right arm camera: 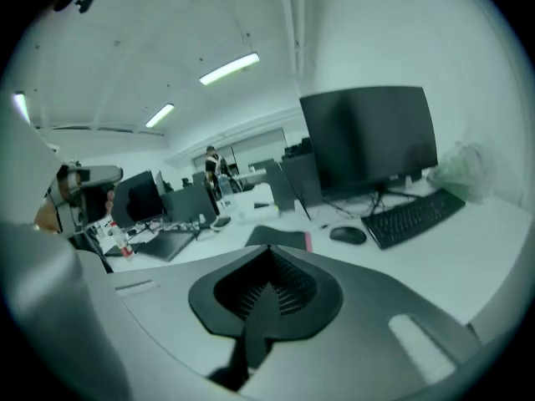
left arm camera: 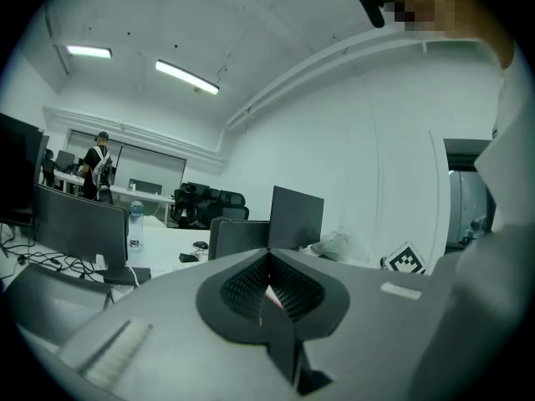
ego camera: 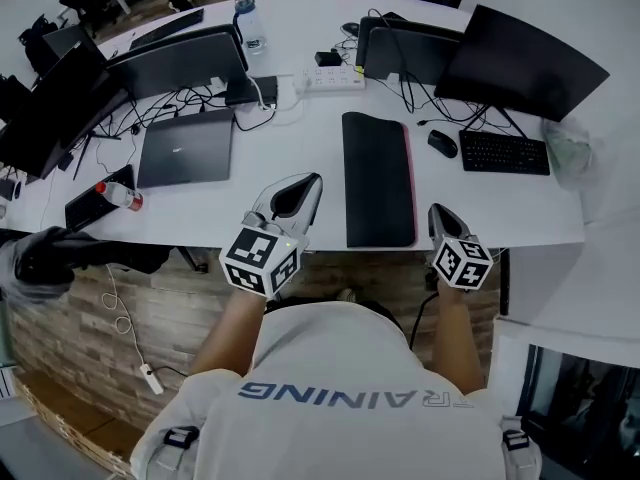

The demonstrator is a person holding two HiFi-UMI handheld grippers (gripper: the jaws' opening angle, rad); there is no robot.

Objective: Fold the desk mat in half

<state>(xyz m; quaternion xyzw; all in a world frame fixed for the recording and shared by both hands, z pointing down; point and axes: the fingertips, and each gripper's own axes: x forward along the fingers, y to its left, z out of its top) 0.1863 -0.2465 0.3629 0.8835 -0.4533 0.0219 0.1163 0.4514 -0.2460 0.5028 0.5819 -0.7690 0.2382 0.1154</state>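
The desk mat (ego camera: 378, 178) lies on the white desk (ego camera: 300, 138) as a long black strip, with a pink edge showing along its right side. It runs from the desk's front edge back toward the monitors. My left gripper (ego camera: 300, 190) hovers just left of the mat's near end, jaws shut and holding nothing. My right gripper (ego camera: 440, 213) sits to the right of the mat's near corner, also shut and empty. In the right gripper view the mat (right arm camera: 280, 237) shows just beyond the shut jaws (right arm camera: 269, 249). The left gripper view has its shut jaws (left arm camera: 269, 253) pointing across the desk.
A keyboard (ego camera: 504, 153) and mouse (ego camera: 442, 143) lie right of the mat. A closed laptop (ego camera: 186, 146), a small bottle (ego camera: 120, 195) and cables are on the left. A power strip (ego camera: 333, 77), water bottle (ego camera: 250, 23) and several monitors stand behind.
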